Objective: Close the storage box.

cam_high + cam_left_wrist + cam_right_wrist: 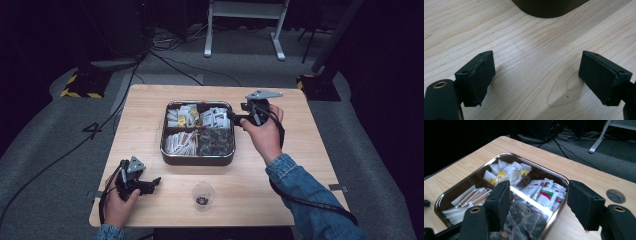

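- We see a metal tray [198, 159] with four compartments at the middle of the wooden table [300, 165]; white sachets [182, 116] fill the far left one, printed packets [216, 117] the far right, long paper sticks [180, 143] the near left, and dark clear-wrapped bags [216, 142] the near right
- Our right gripper [239, 119] hovers at the tray's far right edge, jaws spread wide with nothing between them; in the right gripper view [537, 203] they straddle the tray's rim [560, 178]
- A small clear cup [203, 194] with something dark inside stands near the table's front edge, apart from the tray
- Our left gripper [154, 183] sits low at the front left, left of the cup, jaws apart over bare wood [534, 62], with the tray's dark corner [549, 8] ahead
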Demonstrator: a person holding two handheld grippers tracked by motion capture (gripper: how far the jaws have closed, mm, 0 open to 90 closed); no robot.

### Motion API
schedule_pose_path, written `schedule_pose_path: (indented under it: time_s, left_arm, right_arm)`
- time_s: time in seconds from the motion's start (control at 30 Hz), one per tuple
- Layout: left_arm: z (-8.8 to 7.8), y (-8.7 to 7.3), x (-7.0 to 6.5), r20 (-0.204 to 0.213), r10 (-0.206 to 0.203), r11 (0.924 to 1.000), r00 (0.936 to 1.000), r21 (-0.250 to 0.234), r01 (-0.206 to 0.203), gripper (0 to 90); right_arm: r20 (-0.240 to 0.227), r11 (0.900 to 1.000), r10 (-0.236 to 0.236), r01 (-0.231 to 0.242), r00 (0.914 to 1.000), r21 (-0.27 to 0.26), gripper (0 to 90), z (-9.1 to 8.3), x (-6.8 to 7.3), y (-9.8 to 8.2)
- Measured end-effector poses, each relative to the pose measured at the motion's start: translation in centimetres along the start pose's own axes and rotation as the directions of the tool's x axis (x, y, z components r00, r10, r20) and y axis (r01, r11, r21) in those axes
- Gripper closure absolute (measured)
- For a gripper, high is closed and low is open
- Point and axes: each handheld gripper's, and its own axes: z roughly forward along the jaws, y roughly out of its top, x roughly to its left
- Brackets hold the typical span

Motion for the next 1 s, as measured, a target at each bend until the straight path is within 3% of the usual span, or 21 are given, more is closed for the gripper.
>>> schedule_pose_path:
  time_s: [0.1, 0.5, 0.63, 1.0]
  left_arm:
    - [0.1, 0.1, 0.0, 0.0, 0.001, 1.0, 1.0, 0.001, -0.001, 13.2]
    - [0.1, 0.1, 0.0, -0.001, 0.002, 1.0, 1.0, 0.002, -0.002, 12.6]
    - [0.1, 0.1, 0.0, -0.001, 0.002, 1.0, 1.0, 0.002, -0.002, 12.6]
    - [0.1, 0.1, -0.1, -0.006, -0.001, 1.0, 1.0, 0.002, 0.001, 12.2]
  right_arm:
    - [-0.023, 1.0, -0.007, 0.007, 0.9997, 0.02, 33.2, -0.8, -0.9, -0.6]
    - [-0.01, 1.0, 0.008, -0.007, 0.9999, 0.028, 28.3, -3.7, -4.6, -3.3]
    - [-0.038, 0.999, 0.0, 0.001, 0.9993, 0.032, 27.6, -4.5, -5.6, -4.4]
    - [-0.059, 0.998, -0.037, 0.039, 0.9976, 0.044, 27.8, -6.7, -8.5, -9.5]
